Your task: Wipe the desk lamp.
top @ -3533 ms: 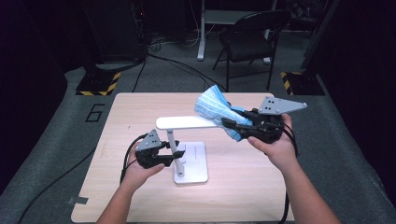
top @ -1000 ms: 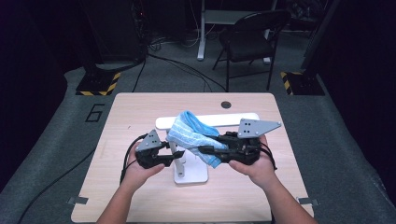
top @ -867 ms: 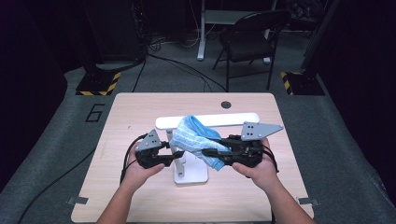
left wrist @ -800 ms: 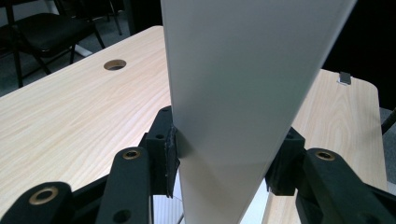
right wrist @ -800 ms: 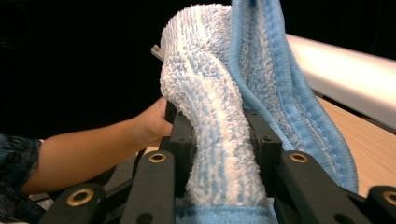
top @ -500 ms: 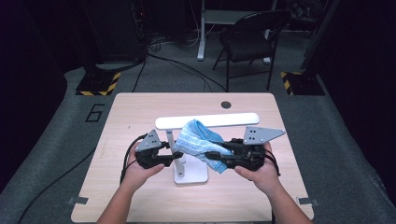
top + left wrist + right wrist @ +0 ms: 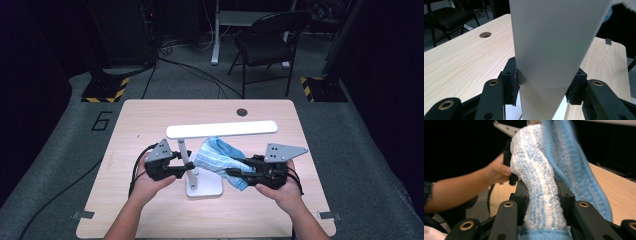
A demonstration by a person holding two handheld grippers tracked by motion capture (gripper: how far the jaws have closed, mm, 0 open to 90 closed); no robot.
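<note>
Where the blue and white cloth (image 7: 220, 156) is squeezed, the right hand-held gripper (image 7: 231, 173) has its two black jaws clamped on a bunched part of it. The rest of the cloth puffs up past the jaws, toward the white lamp (image 7: 221, 129), and looks to lean on the lamp's post. In the right gripper view the cloth (image 7: 544, 182) is so big and close that the lamp is hard to make out behind it; the blue side is blurry.

The left hand-held gripper (image 7: 189, 168) is clamped on the lamp's thin post, one pad on each side. In the left gripper view the post (image 7: 551, 50) stands right in front and hides what is behind it, and its top and bottom are cut off. The lamp's flat base (image 7: 205, 188) lies below both grippers on the wooden counter (image 7: 150, 115), partly hidden by the cloth and the jaws.

Farther off, past the counter, a dark chair (image 7: 270, 40) stands on the floor; the room around it is too dark to see well.
</note>
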